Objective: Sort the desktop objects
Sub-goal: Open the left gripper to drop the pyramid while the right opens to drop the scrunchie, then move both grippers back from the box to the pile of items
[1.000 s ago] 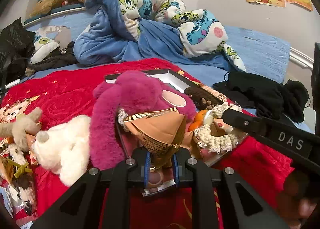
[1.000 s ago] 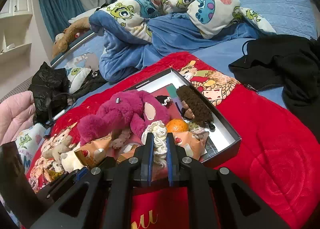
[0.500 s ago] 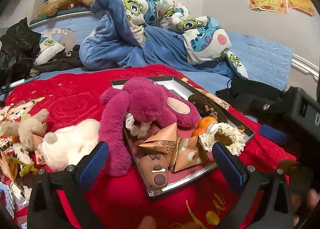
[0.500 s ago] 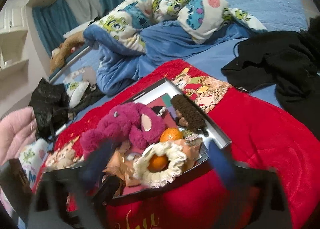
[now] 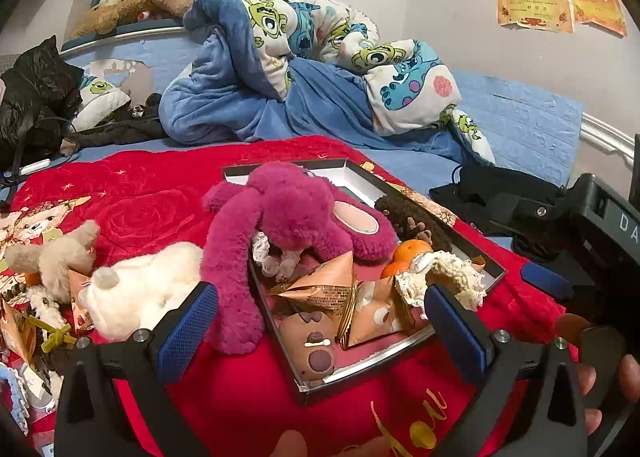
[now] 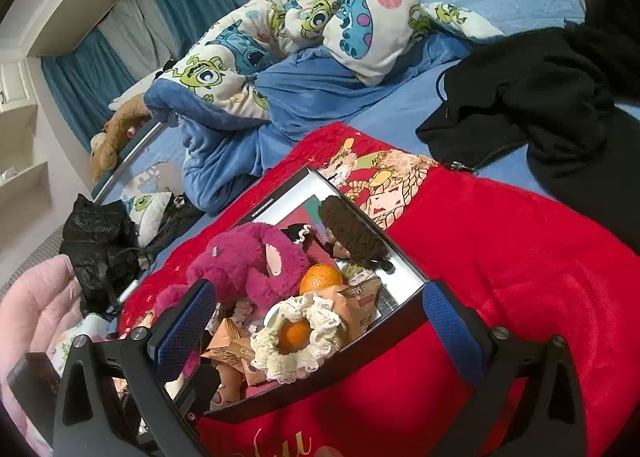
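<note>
A dark shallow box [image 5: 400, 345] lies on a red blanket [image 5: 132, 213]. In it sit a magenta plush bear [image 5: 288, 213], a tan pyramid packet [image 5: 324, 285], a brown bear-face toy [image 5: 312, 341], oranges [image 5: 412, 249] and a cream lace scrunchie [image 5: 452, 273]. My left gripper [image 5: 322, 293] is open just before the box's near corner, holding nothing. My right gripper [image 6: 320, 289] is also open and empty, above the box's near rim [image 6: 340, 365]. The lace scrunchie [image 6: 298, 333] rings an orange between its spread fingers, untouched.
A white plush [image 5: 148, 289], a beige plush [image 5: 52, 253] and small clutter lie left of the box. Black clothing [image 6: 540, 105] lies at the right. A rumpled cartoon quilt [image 5: 304, 69] is behind. A hand [image 5: 600, 381] holds the grip at lower right.
Both grippers have opened. The left let go of the tan packet and the right let go of the lace scrunchie; both now rest in the box. The right view has rolled.
</note>
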The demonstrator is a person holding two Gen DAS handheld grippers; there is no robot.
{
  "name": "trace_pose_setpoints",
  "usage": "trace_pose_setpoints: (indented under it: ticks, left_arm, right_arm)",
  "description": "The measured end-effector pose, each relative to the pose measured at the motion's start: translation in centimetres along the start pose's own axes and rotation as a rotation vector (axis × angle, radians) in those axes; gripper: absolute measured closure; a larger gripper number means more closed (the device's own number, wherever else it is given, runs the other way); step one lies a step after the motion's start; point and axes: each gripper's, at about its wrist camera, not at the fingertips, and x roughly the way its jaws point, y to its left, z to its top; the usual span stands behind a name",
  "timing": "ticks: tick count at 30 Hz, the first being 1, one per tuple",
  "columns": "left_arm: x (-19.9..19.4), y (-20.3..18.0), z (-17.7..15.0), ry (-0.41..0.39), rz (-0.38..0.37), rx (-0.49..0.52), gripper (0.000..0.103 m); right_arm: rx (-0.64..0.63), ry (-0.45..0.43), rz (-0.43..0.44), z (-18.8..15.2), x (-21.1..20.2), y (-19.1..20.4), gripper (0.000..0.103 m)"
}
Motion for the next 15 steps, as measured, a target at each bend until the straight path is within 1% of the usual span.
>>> trace_pose_setpoints:
  ticks: [3, 7, 12, 15]
  left_arm:
    - [-0.3, -0.1, 0.1, -0.012, -0.006, 0.003, 0.000]
    - [-0.9, -0.3, 0.2, -0.040, -0.014, 0.013, 0.000]
    - [-1.9, -0.8, 0.0, -0.057, -0.030, 0.030, 0.000]
    - [-2.3, -1.2, -0.2, -0.064, -0.026, 0.050, 0.000]
  right_arm:
    - [-0.018, 0.002, -0.010, 0.1, -0.2, 0.3, 0.000]
    - [-0.020, -0.008, -0.002, 0.2, -1.1, 0.9, 0.000]
    - [-0.119, -0.034, -0.013, -0.5, -2.9, 3.0, 0.000]
    - [-0.155, -0.034, 0.003, -1.1, -3.5, 4.1, 0.000]
